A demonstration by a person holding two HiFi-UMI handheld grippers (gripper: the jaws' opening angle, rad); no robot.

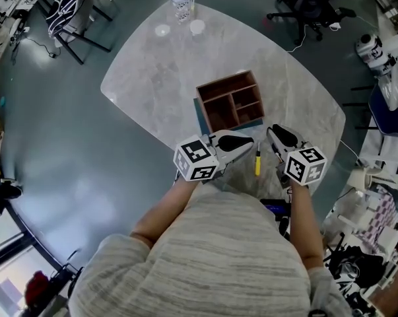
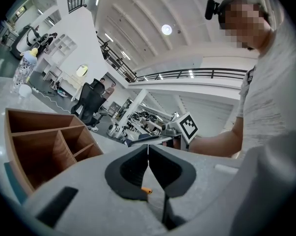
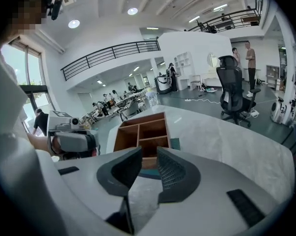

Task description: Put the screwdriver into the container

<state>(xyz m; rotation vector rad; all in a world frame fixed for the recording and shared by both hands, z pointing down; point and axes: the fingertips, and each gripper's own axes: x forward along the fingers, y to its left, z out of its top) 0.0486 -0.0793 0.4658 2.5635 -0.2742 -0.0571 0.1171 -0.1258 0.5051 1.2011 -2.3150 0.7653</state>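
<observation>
Lying flat on the pale table (image 1: 152, 78), the screwdriver (image 1: 257, 162) sits in the gap between the two claws, just right of the left claw (image 1: 251, 141) and just left of the right claw (image 1: 276, 142), and neither appears to touch it. Left claw: jaws clenched tip to tip with nothing pinched; in its own view only an orange-yellow end of the tool (image 2: 146, 191) shows low behind the closed tips (image 2: 148, 149). Right claw (image 3: 148, 151): released, jaws apart, nothing between them but bare tabletop, with the wooden container (image 3: 140, 127) straight ahead beyond the tips. From the head view that container (image 1: 226, 82) stands a little ahead of both claws, open-topped and divided into compartments. Judgement on handling: a slim, stiff, light tool. The handle looks round and smooth, so it is likely to roll or skid on the polished top if nudged from one side. Best hold is probably across the yellow handle near mid-length, jaws straddling it crosswise and brought right down to the surface. The right claw, already open, looks better placed. Little squeeze should be needed.
</observation>
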